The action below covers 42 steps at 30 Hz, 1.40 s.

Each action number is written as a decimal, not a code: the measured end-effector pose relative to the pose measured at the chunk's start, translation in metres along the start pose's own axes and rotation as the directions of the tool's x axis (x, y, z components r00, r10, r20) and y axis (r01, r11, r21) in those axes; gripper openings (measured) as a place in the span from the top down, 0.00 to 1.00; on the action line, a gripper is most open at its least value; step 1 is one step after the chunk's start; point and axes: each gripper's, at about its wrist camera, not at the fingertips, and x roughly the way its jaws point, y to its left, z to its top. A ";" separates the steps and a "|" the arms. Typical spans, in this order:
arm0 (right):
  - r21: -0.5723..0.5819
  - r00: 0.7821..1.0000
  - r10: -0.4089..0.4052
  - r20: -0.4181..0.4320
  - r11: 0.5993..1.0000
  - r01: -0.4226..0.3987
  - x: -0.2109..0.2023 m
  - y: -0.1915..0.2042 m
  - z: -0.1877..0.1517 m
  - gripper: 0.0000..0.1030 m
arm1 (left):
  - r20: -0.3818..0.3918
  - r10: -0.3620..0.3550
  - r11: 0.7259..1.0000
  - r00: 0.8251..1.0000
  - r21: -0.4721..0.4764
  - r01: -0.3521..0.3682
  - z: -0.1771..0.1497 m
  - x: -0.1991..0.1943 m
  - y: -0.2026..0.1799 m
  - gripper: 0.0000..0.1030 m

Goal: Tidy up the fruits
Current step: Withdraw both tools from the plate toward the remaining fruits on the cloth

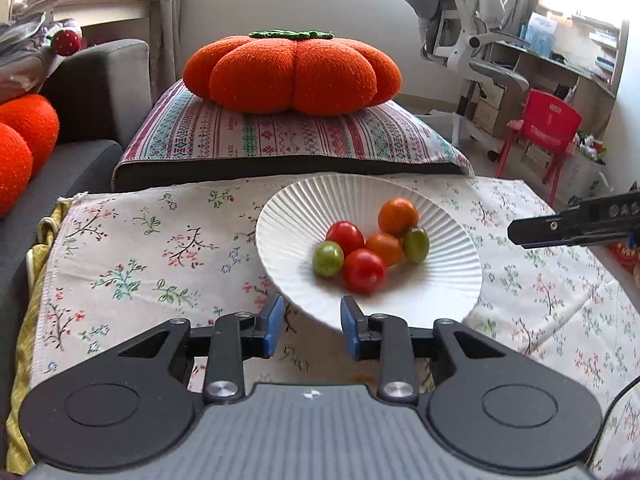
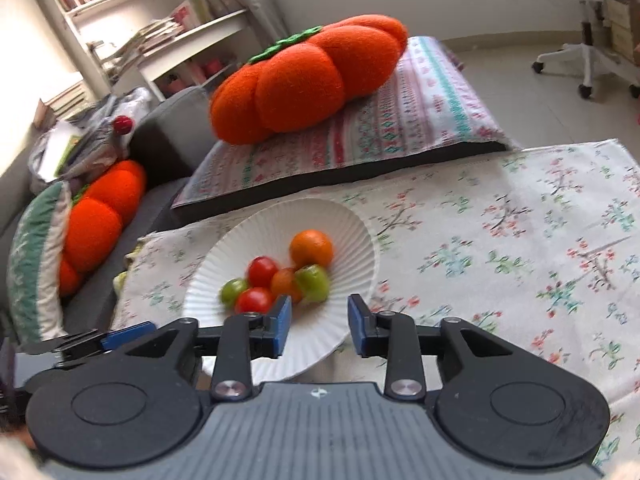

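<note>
White ribbed plate on the floral-cloth tabletop holds six small fruits. Left gripper and right gripper: jaws apart, nothing held.

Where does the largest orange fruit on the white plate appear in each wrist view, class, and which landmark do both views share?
Left wrist view: the largest orange fruit lies right of centre, at the far end of the fruit cluster on the white plate.
Right wrist view: it sits near the centre, again farthest in the cluster.
Shared landmark: the pumpkin cushion behind the plate.
</note>
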 end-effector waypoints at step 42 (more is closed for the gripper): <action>-0.105 0.972 0.140 -0.188 0.981 -0.161 -0.015 0.055 -0.049 0.38 | -0.101 -0.063 0.996 0.993 0.061 0.069 -0.055 -0.032 -0.028 0.54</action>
